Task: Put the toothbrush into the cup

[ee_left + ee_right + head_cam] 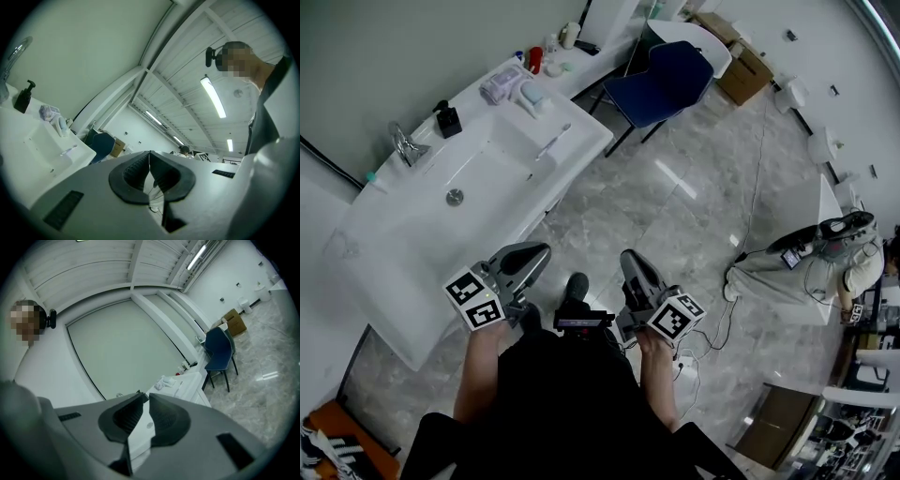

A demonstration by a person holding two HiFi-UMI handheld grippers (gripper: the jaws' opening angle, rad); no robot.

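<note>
On sink (394, 281) rim: toothbrush (553, 142), well ahead of closed left gripper (539, 251).

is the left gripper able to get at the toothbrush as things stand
Probably yes, after a forward reach: the toothbrush lies in the open on the counter beside the basin. The left gripper is shut and would need to open first.
</note>
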